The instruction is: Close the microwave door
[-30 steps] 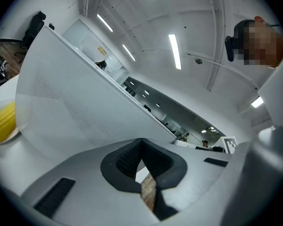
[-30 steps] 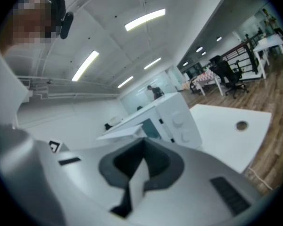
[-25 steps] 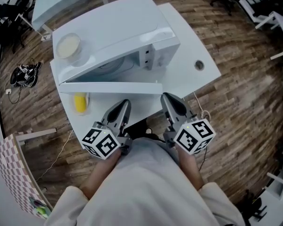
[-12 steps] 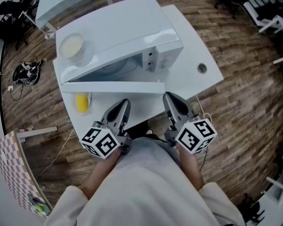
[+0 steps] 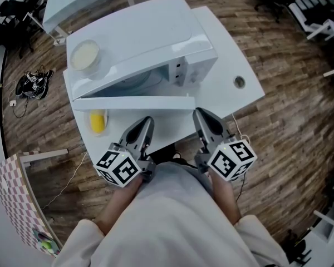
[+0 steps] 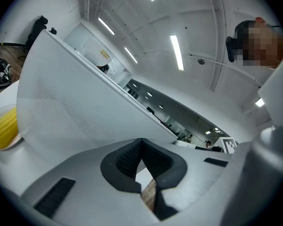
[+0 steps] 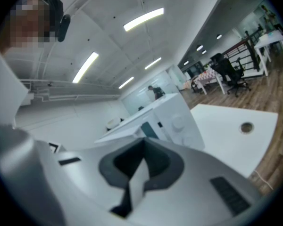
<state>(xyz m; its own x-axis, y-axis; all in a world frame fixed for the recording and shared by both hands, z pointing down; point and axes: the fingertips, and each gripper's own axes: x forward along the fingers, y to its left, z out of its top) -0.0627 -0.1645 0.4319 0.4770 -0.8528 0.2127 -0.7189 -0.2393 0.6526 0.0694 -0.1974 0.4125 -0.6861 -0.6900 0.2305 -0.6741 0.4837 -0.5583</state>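
A white microwave (image 5: 139,38) sits on a white table (image 5: 234,102) with its microwave door (image 5: 133,103) ajar, hinged at the microwave's left front corner; the door's long edge runs across the microwave's front, its free end pointing toward the microwave's control-panel side, with a wedge of the oven's interior showing between door and body; in the left gripper view the door (image 6: 85,112) fills the frame as a tilted, dotted white panel. The person holds both tools low and close to the body, on the near side of the microwave, marker cubes toward the chest and tips aimed at the door; the left gripper (image 5: 146,121) is short of the door's middle, its jaws pressed together on nothing (image 6: 142,166); the right gripper (image 5: 199,114) is just below the door's free end, its jaws likewise closed and empty (image 7: 139,166); neither touches the door. A round tub (image 5: 84,54) rests on the microwave's top at its hinge side; a yellow item (image 5: 97,121) lies on the table beside the hinge end of the door; a cable hole (image 5: 239,82) marks the table past the microwave's control-panel side; shoes (image 5: 30,85) lie on the wooden floor (image 5: 289,110) well beyond the microwave's hinge side.
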